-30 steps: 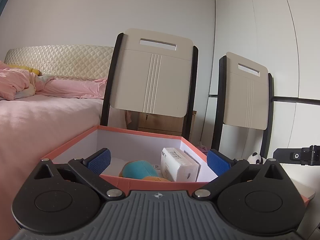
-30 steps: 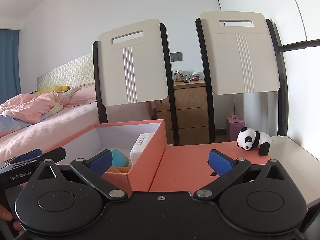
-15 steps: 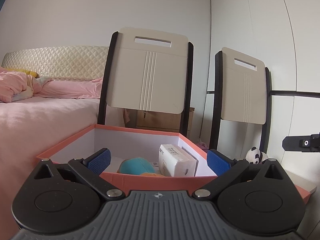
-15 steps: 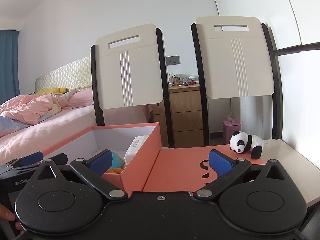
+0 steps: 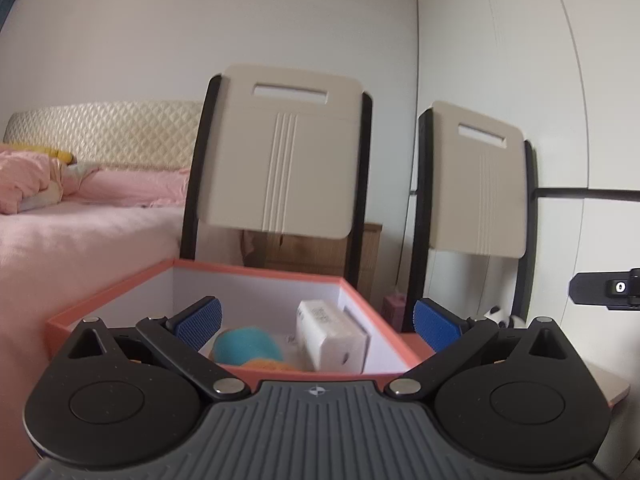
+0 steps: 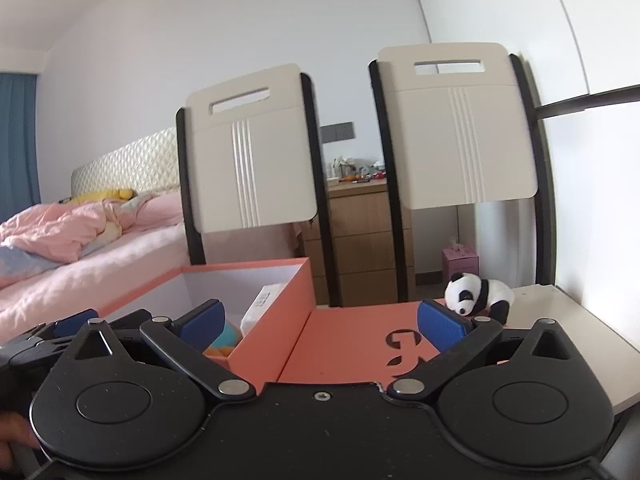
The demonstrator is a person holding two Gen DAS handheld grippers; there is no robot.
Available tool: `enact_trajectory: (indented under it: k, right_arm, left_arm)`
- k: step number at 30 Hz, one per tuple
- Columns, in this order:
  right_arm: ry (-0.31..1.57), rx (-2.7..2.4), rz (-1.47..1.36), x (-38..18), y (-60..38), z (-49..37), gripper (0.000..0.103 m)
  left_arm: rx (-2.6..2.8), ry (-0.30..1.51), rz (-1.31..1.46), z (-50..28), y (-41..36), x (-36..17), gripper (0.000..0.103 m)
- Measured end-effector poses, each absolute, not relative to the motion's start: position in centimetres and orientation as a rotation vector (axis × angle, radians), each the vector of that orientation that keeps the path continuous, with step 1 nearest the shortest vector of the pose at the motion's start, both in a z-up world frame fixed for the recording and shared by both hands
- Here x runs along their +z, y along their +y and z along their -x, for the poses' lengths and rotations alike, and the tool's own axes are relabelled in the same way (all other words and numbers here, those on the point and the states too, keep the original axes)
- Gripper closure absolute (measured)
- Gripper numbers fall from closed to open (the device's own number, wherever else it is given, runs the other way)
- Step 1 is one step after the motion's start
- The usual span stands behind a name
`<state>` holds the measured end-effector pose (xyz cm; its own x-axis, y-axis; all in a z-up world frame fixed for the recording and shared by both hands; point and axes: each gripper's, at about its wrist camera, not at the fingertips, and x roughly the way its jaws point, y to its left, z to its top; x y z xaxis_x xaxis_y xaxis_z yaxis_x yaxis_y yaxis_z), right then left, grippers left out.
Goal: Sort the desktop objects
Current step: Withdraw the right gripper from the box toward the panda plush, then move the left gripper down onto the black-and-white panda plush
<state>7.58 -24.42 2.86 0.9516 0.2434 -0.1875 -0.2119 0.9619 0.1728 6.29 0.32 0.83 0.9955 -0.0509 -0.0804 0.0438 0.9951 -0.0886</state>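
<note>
An open salmon box (image 5: 256, 270) (image 6: 276, 320) with a white lining holds a white carton (image 5: 332, 334) (image 6: 264, 304) and a teal and orange plush (image 5: 248, 346) (image 6: 228, 338). Its flat lid (image 6: 352, 340) lies to the right of it. A small panda plush (image 6: 478, 294) (image 5: 498, 316) stands at the lid's far right corner. My left gripper (image 5: 316, 320) is open and empty, just in front of the box. My right gripper (image 6: 320, 322) is open and empty, over the seam between box and lid. The left gripper's tip (image 6: 76, 320) shows at the lower left of the right wrist view.
Two beige chair backs (image 5: 286, 160) (image 6: 456, 136) stand behind the white table (image 6: 560, 320). A pink bed (image 5: 60, 220) lies to the left. A wooden dresser (image 6: 360, 236) and a pink tissue box (image 6: 460, 262) are farther back. A hand (image 6: 16, 434) shows at the lower left.
Both wrist views have shifted slightly: the box sits more centred before my left gripper, and the panda looks nearer to my right gripper's right finger. Both grippers have stayed open.
</note>
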Motion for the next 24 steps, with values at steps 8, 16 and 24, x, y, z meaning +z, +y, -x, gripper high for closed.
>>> enact_trajectory:
  k: [8, 16, 24]
  right_arm:
    - [0.124, 0.139, -0.203, 3.6, -28.2, -5.3, 0.001]
    - [0.035, 0.025, -0.265, 3.6, -33.7, -1.6, 0.001]
    - [0.043, -0.005, -0.339, 2.9, -38.0, -0.6, 0.001]
  left_arm:
    - [-0.130, 0.096, 0.111, -6.1, -6.1, 0.6, 0.000]
    - [-0.241, 0.143, 0.051, -9.8, -15.0, -1.0, 0.000]
    - [-0.266, 0.251, 0.054, -19.9, -22.6, -1.6, 0.000]
